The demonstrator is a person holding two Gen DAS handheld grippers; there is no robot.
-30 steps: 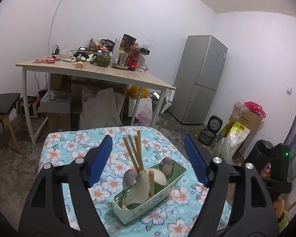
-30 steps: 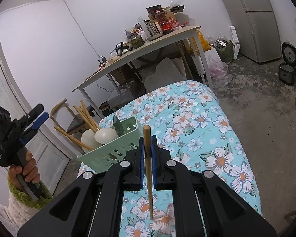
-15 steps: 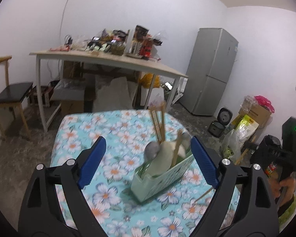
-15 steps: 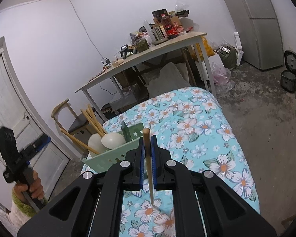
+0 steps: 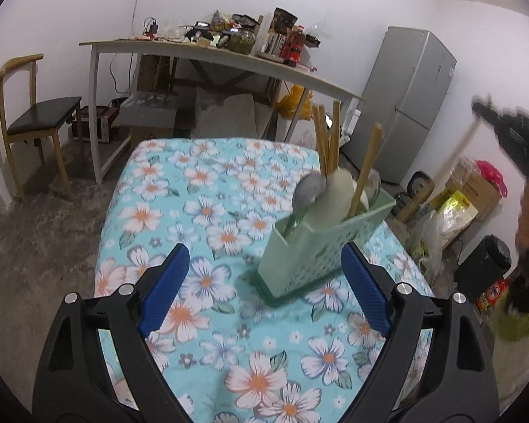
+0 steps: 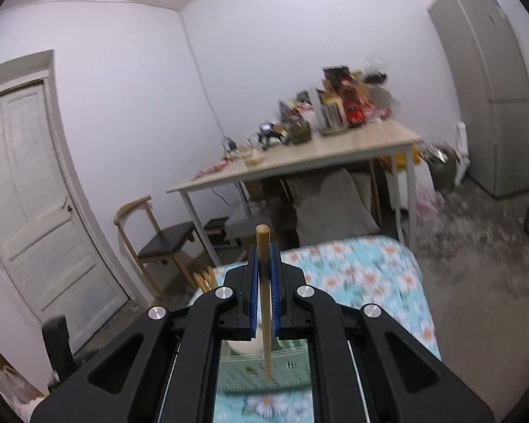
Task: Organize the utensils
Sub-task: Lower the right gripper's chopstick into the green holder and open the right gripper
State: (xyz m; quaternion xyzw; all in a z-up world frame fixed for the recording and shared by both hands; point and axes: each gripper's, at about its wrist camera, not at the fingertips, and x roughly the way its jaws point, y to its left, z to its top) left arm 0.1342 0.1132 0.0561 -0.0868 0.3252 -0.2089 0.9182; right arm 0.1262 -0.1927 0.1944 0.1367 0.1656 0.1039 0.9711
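White walls (image 5: 70, 10) enclose the room, and the floor (image 5: 35, 232) is bare grey concrete. A long wooden table (image 5: 229, 60) on white legs stands against the far wall, cluttered on top with boxes stored beneath, and a wooden chair (image 5: 35, 120) with a dark seat sits beside it. A tall grey fridge (image 5: 405, 102) fills the corner, while a panelled white door (image 6: 35, 194) is set in the side wall.

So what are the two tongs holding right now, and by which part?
The right tongs grip a wooden chopstick near its thick top end. The left tongs are open and hold nothing.
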